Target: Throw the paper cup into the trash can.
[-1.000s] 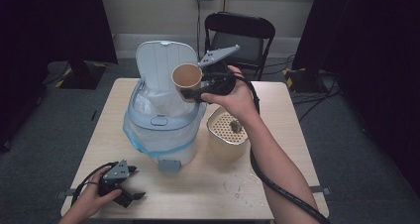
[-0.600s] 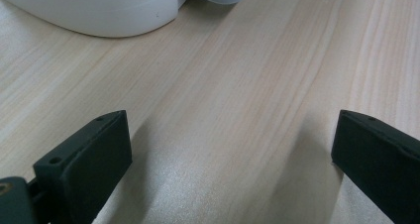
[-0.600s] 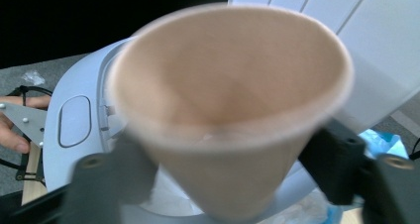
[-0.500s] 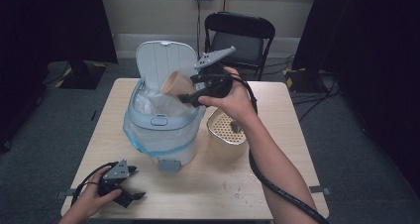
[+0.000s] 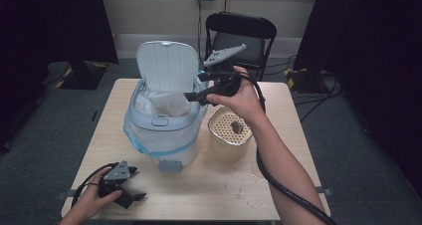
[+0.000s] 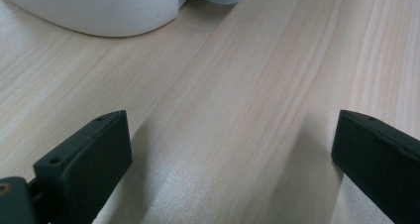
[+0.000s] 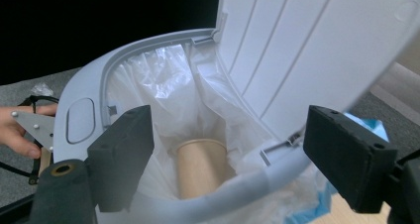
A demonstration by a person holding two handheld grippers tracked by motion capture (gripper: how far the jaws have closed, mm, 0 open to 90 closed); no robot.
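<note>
The left tool rests open on the desk, idle. Past it, the right tool hangs over the bin, its jaws just opened and nothing between them. The paper cup lies inside the bin's liner. Good practice now is to draw the right tool straight back, clear of the raised lid.

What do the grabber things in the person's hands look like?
Both are black. Each has two chunky, blocky black jaws with small screw holes. The right gripper carries a grey three-cornered plate on top, and a thick black cable trails from it along the bare forearm. The left gripper has a smaller grey plate and its own black cable looping behind it.
</note>
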